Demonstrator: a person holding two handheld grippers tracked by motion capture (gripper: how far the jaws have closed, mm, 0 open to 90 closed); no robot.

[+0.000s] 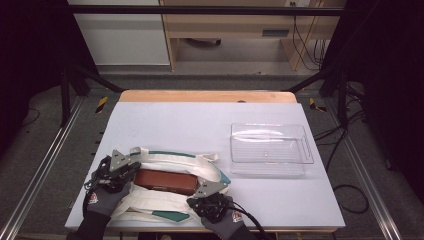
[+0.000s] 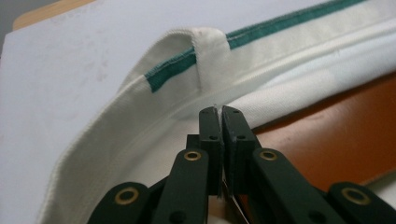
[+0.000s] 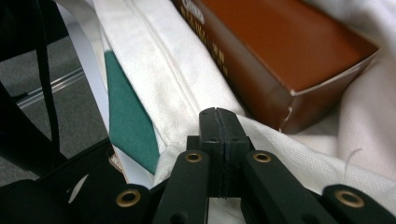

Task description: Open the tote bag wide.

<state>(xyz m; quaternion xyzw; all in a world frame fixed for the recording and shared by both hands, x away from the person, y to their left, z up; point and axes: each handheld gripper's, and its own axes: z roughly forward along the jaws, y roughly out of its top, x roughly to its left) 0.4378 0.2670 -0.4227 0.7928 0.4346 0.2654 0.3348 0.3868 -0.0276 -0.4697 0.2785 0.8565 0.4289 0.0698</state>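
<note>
A white canvas bag point(image 1: 150, 204) with green trim lies open at the table's near left, with a brown box point(image 1: 165, 181) inside it. My left gripper point(image 1: 136, 170) is at the bag's left end. In the left gripper view its jaws point(image 2: 219, 112) stand together against the inner side of the bag's rim point(image 2: 177, 70), beside the box point(image 2: 336, 140); I see no cloth between them. My right gripper point(image 1: 199, 196) is at the box's right end. Its jaws point(image 3: 218, 112) are shut above white bag cloth point(image 3: 154, 60), just short of the box's corner point(image 3: 280, 42).
An empty clear plastic tray point(image 1: 309, 150) stands on the right half of the white table point(image 1: 200, 120). The bag reaches the table's near edge, where a green patch point(image 3: 126, 121) hangs by it. Gloved hands hold both grippers from below.
</note>
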